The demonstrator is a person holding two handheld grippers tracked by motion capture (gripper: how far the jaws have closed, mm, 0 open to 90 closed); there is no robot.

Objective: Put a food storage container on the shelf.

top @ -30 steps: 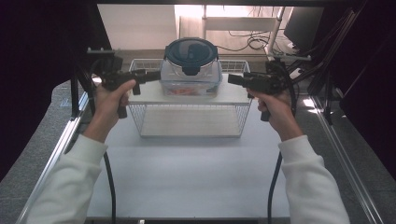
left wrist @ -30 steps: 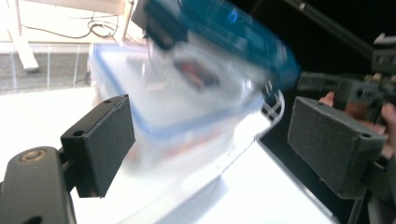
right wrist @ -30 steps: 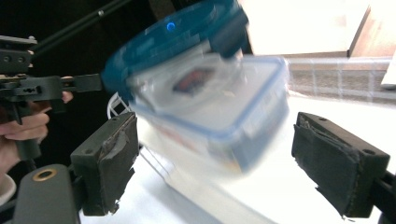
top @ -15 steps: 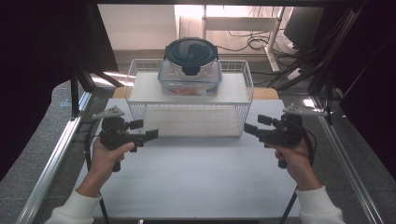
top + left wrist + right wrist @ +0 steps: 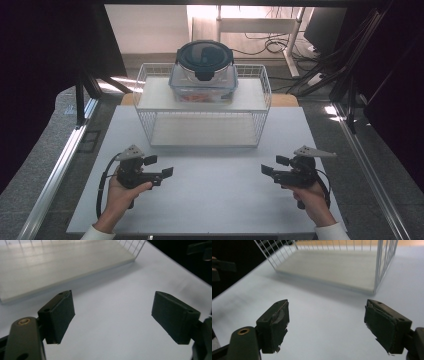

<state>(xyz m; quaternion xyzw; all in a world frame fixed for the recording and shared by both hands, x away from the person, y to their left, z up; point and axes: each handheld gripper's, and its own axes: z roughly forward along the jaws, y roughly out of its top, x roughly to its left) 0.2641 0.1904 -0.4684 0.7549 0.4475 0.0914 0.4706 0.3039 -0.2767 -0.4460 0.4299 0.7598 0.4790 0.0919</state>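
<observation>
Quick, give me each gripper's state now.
Left gripper: open, holding nothing.
Right gripper: open, holding nothing; jaws have just been closing.

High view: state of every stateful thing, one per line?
Food container: lid on, front latch down, upright on the rack's top shelf.
Wire rack: upright, lower shelf bare.
Left gripper: open, holding nothing, low over the table.
Right gripper: open, holding nothing, low over the table.
</observation>
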